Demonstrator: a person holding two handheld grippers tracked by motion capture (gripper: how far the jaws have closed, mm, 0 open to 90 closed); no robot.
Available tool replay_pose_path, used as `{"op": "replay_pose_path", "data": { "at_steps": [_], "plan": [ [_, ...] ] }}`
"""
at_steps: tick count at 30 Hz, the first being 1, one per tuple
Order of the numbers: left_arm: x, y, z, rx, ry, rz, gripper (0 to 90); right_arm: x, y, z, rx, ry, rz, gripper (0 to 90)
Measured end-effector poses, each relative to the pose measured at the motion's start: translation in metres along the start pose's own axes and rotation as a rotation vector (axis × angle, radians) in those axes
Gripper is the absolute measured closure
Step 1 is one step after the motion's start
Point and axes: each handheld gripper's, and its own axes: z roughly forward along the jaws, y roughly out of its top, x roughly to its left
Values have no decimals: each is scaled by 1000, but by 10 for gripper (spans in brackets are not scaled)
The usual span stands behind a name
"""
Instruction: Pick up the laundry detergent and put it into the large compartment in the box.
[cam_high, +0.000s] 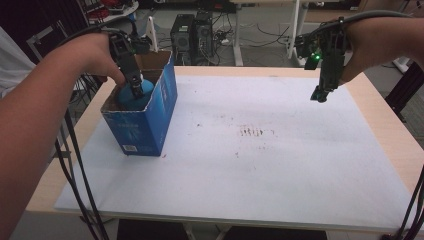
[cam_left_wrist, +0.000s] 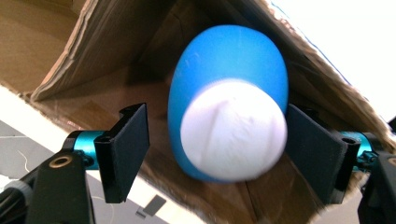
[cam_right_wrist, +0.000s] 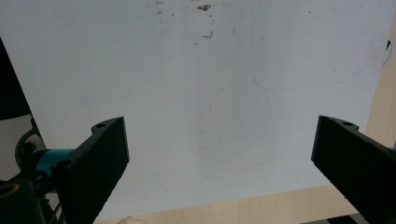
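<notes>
**Blue bottle between the left fingers, inside the box**

The left gripper (cam_left_wrist: 217, 158) reaches into the open box (cam_high: 162, 100). Its fingers (cam_left_wrist: 126, 154) stand wide, one just beside each flank of the blue bottle (cam_left_wrist: 229, 79); whether they touch it I cannot tell. The white cap (cam_left_wrist: 233, 130) points toward the camera. The bottle looks smooth, rounded and probably light, so likely slippery: grip the straight body behind the cap. The right gripper (cam_high: 320, 92) hangs over the desk (cam_high: 280, 165), fingers (cam_right_wrist: 100, 158) wide apart, with nothing between them.

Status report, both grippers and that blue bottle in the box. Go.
Left gripper open, jaws either side of the blue bottle inside the cardboard box. Right gripper open, empty, above the white mat. Nothing in the way.
</notes>
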Motion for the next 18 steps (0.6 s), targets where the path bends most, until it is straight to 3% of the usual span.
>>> {"op": "replay_pose_path", "data": {
  "at_steps": [10,18],
  "plan": [
    [-3,-3,-25,-8,16,54,139,-1,-1,-3,-6,1,-7,31],
    [-14,1,-47,-23,27,99,102,-2,-3,-5,-14,1,-7,31]
  ]
}}
